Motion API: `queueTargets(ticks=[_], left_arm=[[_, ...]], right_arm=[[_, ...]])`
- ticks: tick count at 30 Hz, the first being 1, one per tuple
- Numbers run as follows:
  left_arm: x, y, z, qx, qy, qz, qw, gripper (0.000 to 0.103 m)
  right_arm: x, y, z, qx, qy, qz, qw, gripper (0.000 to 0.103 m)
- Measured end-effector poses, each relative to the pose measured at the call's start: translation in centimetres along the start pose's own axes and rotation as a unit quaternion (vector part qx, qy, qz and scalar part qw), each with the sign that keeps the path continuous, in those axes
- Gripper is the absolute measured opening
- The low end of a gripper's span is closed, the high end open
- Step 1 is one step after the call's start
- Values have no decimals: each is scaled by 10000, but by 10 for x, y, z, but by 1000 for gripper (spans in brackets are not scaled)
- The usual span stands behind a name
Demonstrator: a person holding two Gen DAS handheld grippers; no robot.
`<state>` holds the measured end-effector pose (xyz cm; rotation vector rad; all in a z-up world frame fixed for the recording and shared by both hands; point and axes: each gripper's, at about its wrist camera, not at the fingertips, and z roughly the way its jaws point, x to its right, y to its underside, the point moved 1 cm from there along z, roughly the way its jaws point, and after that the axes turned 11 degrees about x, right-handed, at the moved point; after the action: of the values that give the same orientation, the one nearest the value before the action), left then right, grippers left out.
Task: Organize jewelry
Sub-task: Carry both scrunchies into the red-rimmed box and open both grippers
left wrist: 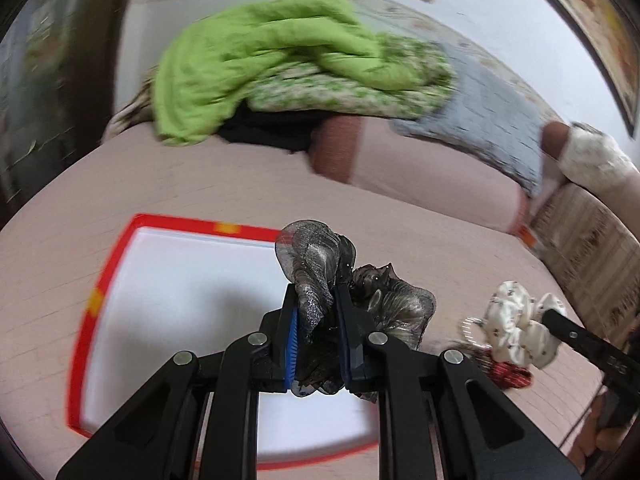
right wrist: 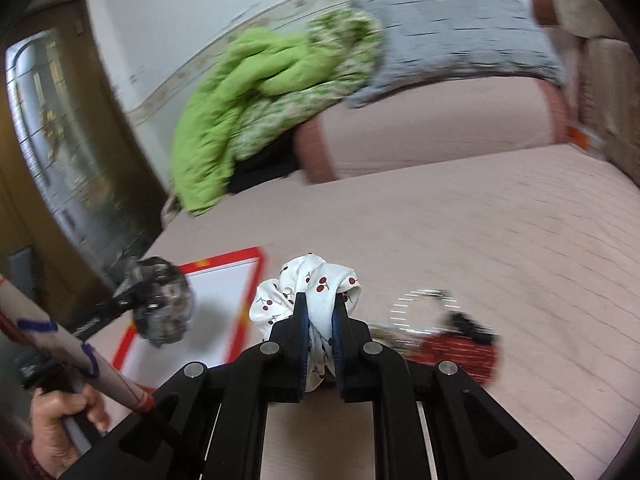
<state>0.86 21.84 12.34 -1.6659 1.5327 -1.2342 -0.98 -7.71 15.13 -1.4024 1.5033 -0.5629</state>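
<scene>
The left gripper point(left wrist: 315, 320) had its jaws squeezed shut on a grey shiny scrunchie point(left wrist: 320, 276), which puffed out above the jaws and off to their right side. Under and to the left of those jaws lay a white box with a red rim point(left wrist: 120, 248), open on the pink bed point(left wrist: 200, 184). The right gripper point(right wrist: 323, 322) had its jaws squeezed shut on a white scrunchie with red cherries point(right wrist: 316, 280), and the cloth bunched up over the jaw tips and hung down between them. To the right of these jaws, on the bed, sat a small heap: a red sparkly piece point(right wrist: 460, 352), a thin silver ring point(right wrist: 424, 312) and something black that was too blurry to tell. Far ahead of both pairs of jaws were a green blanket point(left wrist: 260, 60) and a pink pillow point(right wrist: 432, 132). A hand point(right wrist: 60, 428) showed low to the left of the right jaws, holding the other tool.
</scene>
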Motion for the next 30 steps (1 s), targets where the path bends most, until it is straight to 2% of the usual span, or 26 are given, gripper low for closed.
queueTargets(ticks=[5,8,13,17,21,30], left_arm=[[-53,-9,15,-17,-583,-176,9981,16],[-74,-12,28,-111,-785,-317,9963,16],[-95,-18,45,-179,-891,-446,9949,16],[-102,-16,67,-343,-822,-525,9946,16],[-104,-16,87,-460,-872,-421,9942,16],[-116,-15,104,-643,-762,-713,9925,17]], right_arm=[[-52,-1,39,-242,-405,-125,9988,11],[-80,0,68,-428,-538,-222,9974,11],[-115,5,116,-706,-577,-398,9950,11],[-136,9,150,-873,-507,-590,9931,12],[-143,12,185,-1061,-412,-577,9918,12],[-143,19,228,-1271,-223,-611,9898,12]])
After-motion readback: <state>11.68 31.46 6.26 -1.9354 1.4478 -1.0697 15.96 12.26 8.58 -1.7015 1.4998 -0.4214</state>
